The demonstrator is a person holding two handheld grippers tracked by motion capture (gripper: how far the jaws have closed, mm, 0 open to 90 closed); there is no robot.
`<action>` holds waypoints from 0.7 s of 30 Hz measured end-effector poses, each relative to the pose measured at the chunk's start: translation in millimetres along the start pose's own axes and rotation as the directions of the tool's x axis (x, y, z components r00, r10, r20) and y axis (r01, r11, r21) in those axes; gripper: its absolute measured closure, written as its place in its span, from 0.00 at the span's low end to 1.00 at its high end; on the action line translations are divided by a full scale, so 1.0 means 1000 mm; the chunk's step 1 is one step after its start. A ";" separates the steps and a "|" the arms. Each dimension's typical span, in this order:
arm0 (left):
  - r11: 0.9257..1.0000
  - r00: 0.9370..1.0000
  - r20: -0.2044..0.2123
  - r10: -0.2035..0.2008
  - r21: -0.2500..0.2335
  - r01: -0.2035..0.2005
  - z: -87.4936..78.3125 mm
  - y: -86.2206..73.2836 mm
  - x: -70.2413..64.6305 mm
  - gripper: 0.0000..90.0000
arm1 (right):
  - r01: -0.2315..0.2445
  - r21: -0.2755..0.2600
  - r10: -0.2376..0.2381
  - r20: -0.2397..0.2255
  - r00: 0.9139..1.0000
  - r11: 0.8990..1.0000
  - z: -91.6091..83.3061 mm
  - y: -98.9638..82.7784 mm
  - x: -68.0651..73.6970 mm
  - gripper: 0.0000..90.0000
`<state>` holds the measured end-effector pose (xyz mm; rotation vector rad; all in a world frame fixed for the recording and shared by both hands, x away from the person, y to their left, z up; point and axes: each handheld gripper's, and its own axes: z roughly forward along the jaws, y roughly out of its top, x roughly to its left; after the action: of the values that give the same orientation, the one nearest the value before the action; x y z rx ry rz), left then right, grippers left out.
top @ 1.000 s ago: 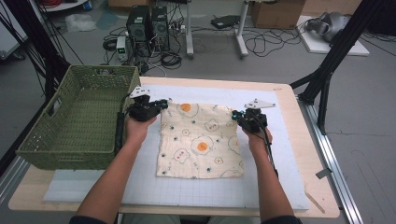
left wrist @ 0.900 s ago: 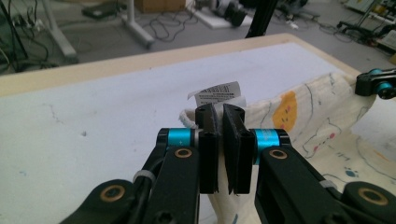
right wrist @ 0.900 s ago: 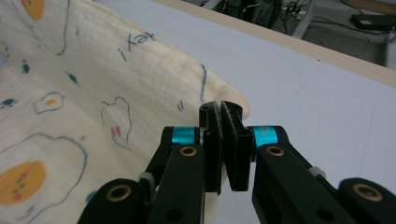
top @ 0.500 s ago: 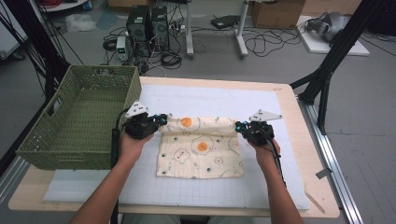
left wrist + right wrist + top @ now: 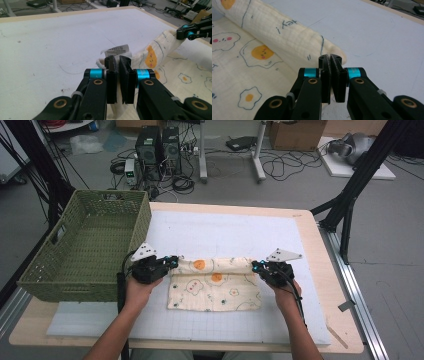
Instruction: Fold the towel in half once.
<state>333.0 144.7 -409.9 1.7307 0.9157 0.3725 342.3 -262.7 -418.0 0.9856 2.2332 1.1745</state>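
Computer towers (image 5: pixel 159 147) and tangled cables (image 5: pixel 280 167) are sitting on the grey floor (image 5: pixel 400 250) beyond the wooden bench (image 5: pixel 320 245).

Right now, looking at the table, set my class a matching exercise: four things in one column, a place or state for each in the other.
Things:
1. basket
2. cloth
3. left gripper
4. right gripper

Places or states:
A. shut on the cloth's right far corner
B. far edge folded toward the person
C. at the table's left edge
D. shut on the corner with the white label

Pairs: 1-C, 2-B, 3-D, 4-A
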 end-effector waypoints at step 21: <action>0.999 0.999 0.047 0.012 0.048 -0.015 -0.015 -0.030 -0.010 0.92 | 0.061 0.023 -0.060 -0.058 0.997 0.998 -0.023 -0.037 0.029 0.96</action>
<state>305.3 150.8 -430.0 1.7832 0.8859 0.3197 294.2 -267.5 -437.3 0.8976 2.3109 1.1651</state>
